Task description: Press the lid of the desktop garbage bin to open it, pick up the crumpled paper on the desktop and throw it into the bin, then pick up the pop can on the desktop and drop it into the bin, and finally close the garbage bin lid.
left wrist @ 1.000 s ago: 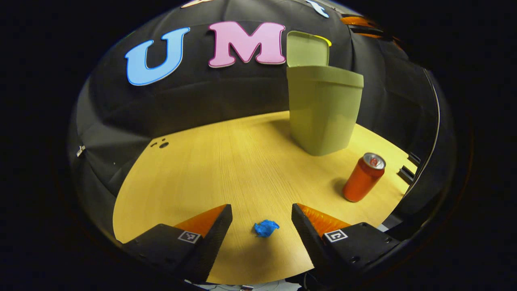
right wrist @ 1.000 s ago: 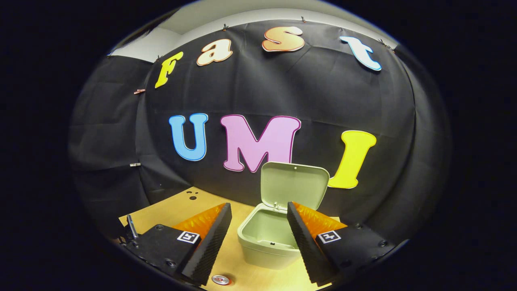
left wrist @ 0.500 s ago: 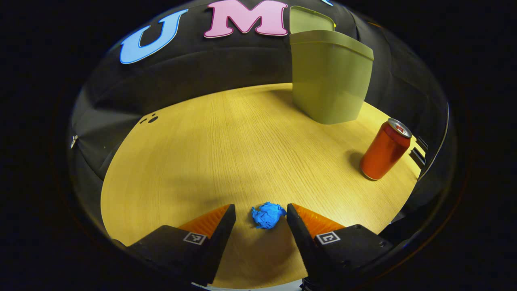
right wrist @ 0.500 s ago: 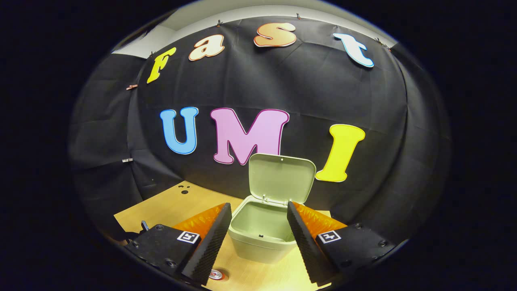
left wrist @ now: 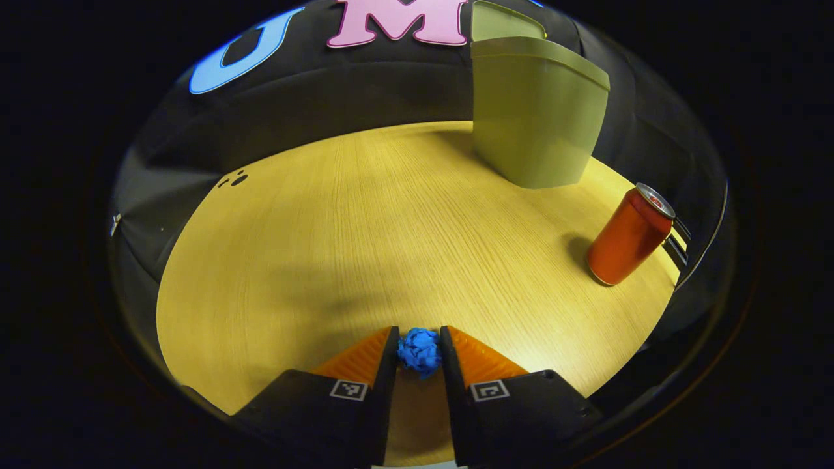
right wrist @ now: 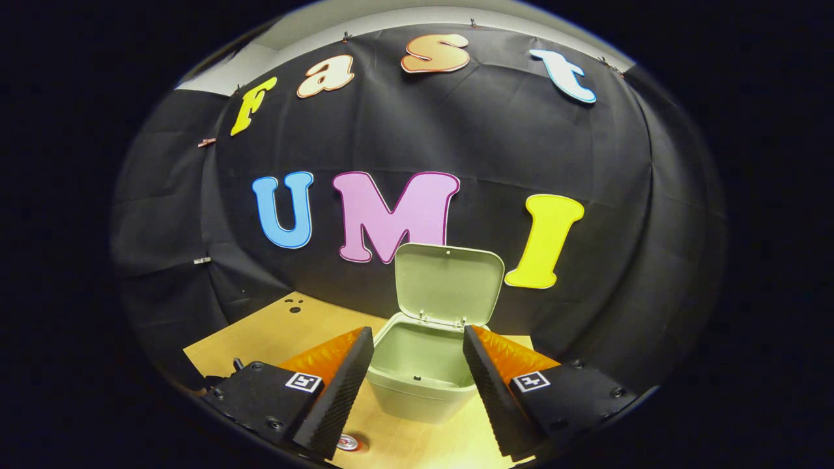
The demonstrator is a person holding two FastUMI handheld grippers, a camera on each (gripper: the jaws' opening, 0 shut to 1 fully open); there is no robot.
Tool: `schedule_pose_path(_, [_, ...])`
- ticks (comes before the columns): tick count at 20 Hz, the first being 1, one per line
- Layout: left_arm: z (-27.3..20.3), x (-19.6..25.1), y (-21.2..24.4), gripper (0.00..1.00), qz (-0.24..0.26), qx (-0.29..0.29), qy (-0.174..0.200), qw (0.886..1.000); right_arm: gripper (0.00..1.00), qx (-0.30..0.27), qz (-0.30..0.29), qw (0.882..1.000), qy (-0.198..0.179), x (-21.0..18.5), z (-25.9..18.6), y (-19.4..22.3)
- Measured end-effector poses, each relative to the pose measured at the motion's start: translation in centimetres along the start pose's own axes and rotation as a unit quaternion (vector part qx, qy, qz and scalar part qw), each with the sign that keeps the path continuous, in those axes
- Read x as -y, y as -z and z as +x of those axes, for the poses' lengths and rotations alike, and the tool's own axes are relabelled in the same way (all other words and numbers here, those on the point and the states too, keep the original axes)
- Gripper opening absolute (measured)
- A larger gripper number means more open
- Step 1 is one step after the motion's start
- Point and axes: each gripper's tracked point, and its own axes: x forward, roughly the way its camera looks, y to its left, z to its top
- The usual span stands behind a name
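In the left gripper view, my left gripper (left wrist: 419, 348) is shut on the blue crumpled paper (left wrist: 420, 350), low over the near part of the wooden desktop (left wrist: 365, 228). The green bin (left wrist: 535, 114) stands at the far right with its lid (left wrist: 502, 23) raised. An orange pop can (left wrist: 627, 234) stands upright to the right, nearer than the bin. In the right gripper view, my right gripper (right wrist: 417, 374) hangs open above the desktop, its fingers framing the open bin (right wrist: 420, 371) and upright lid (right wrist: 449, 283). The can's top (right wrist: 349, 444) peeks out at the bottom edge.
The black cloth wall (right wrist: 417, 143) closes the booth behind the bin. Small dark holes (left wrist: 234, 180) mark the desktop's far left corner. The desktop's right edge (left wrist: 674, 238) runs just beyond the can.
My left gripper moved forward and down around the paper, then closed on it. The right gripper shifted slightly, so the bin now sits a little lower and more central between its fingers.
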Motion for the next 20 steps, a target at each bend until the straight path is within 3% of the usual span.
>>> schedule_pose_path(7, [-2.3,-0.8,-3.2,0.37,-0.007,0.037,-0.008,0.999,0.9,0.004,0.002,1.0,-0.003,0.0,0.1,0.5])
schedule_pose_path(11, [-4.0,-0.8,-6.4,0.39,-0.033,0.07,-0.005,0.997,0.9,0.002,0.009,1.0,-0.002,0.2,0.1,1.3])
schedule_pose_path(13, [-5.0,-0.3,-8.5,0.41,-0.053,0.085,0.012,0.995,0.9,0.002,0.012,1.0,-0.001,0.3,0.0,1.4])
schedule_pose_path(14, [-5.5,-0.6,-9.6,0.36,-0.055,0.094,0.009,0.994,0.9,0.003,0.012,1.0,0.0,0.4,0.0,1.4])
schedule_pose_path(20, [-9.7,-1.2,-18.5,0.41,-0.03,0.178,0.0,0.984,0.9,0.008,0.011,1.0,0.004,0.8,-0.6,1.4])
